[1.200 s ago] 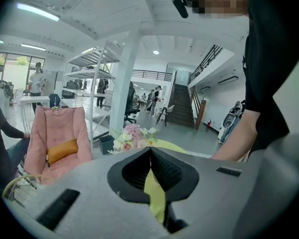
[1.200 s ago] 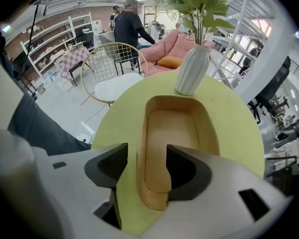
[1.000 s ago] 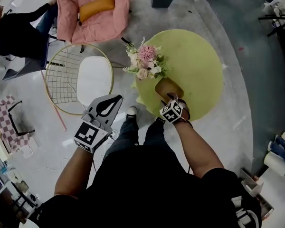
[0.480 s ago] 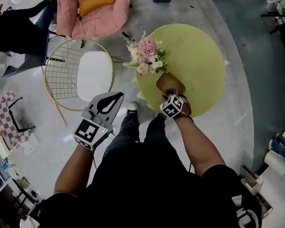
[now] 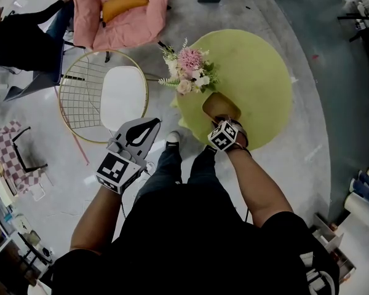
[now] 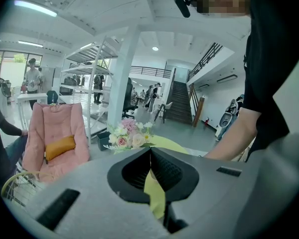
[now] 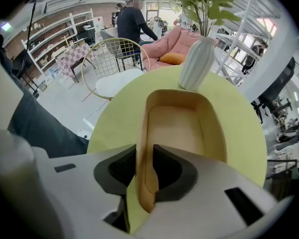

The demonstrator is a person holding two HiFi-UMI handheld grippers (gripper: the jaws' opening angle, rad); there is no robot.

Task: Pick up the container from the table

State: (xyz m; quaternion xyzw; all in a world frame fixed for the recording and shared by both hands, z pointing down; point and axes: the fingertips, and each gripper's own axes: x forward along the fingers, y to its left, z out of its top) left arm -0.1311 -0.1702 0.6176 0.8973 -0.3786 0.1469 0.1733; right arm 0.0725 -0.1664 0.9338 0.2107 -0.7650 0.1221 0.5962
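Right hand-held gripper (image 7: 144, 156), jaws just closing, pinches near wall of container (image 7: 175, 128) on counter (image 7: 241, 133). Left hand-held gripper (image 6: 150, 152) closed, empty.

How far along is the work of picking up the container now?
Done: the right gripper is at the container on the table. In hand: its jaws have just been closing and now pinch the container's near wall. Left: the lift; the container sits on the table.

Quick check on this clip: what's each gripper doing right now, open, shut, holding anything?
left gripper: shut, nothing between the jaws.
right gripper: jaws have just been closing, now clamped on one wall of the container.
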